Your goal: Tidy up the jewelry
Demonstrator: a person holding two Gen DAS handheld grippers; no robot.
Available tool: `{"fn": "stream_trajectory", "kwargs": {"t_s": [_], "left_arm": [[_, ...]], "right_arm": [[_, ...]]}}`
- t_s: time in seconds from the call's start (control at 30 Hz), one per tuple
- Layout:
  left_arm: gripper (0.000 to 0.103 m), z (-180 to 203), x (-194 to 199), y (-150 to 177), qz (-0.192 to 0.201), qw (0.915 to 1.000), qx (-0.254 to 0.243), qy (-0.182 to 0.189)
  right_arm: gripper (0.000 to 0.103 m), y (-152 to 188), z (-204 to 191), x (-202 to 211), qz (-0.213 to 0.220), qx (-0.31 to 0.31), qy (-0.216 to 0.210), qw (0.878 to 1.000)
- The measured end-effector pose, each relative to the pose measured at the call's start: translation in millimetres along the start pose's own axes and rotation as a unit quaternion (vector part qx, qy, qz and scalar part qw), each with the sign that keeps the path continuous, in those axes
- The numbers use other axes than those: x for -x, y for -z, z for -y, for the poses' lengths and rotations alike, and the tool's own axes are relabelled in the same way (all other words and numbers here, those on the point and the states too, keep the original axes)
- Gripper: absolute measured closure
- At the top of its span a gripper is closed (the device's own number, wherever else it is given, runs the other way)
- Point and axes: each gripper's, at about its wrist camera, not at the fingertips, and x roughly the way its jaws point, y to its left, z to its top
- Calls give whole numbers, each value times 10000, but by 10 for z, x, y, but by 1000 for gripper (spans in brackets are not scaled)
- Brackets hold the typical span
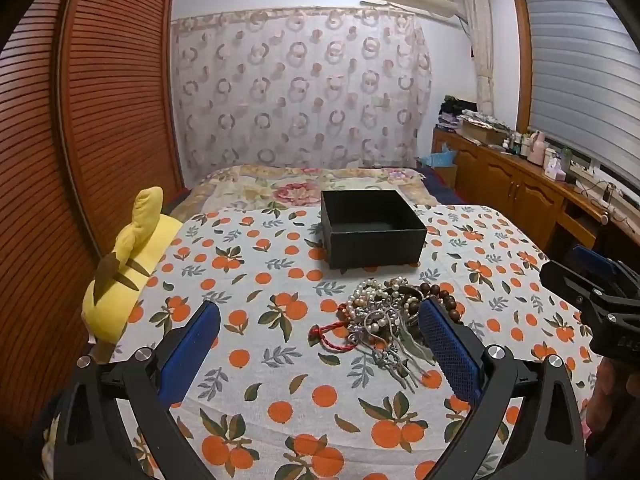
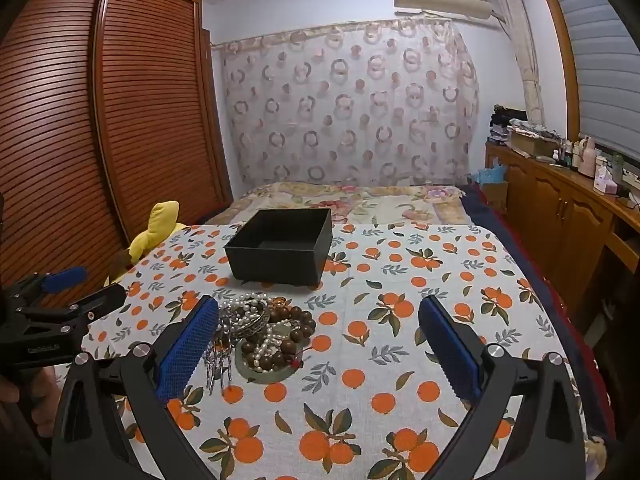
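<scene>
While both tongs (image 1: 320, 344) (image 2: 320, 344) gape wide, the black box (image 1: 372, 232) sits bare beyond the jewelry heap (image 1: 394, 320).

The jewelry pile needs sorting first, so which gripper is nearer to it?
Neither clearly. The left gripper has the jewelry pile by its right finger; the right gripper has it by its left finger. Both open, touching nothing.

Jewelry pile (image 1: 384, 316) partly masked by a blue gripper pad, individual pieces tangled beyond telling, countertop bottles (image 1: 532, 146) too small to identify, plush toy (image 2: 154, 232) half hidden.
</scene>
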Motion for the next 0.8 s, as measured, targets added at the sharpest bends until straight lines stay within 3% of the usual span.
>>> {"fn": "stream_trajectory", "kwargs": {"t_s": [0.8], "left_arm": [[7, 2, 92, -71, 98, 9999, 40, 9]], "right_arm": [[2, -3, -4, 16, 28, -77, -47, 10000]]}}
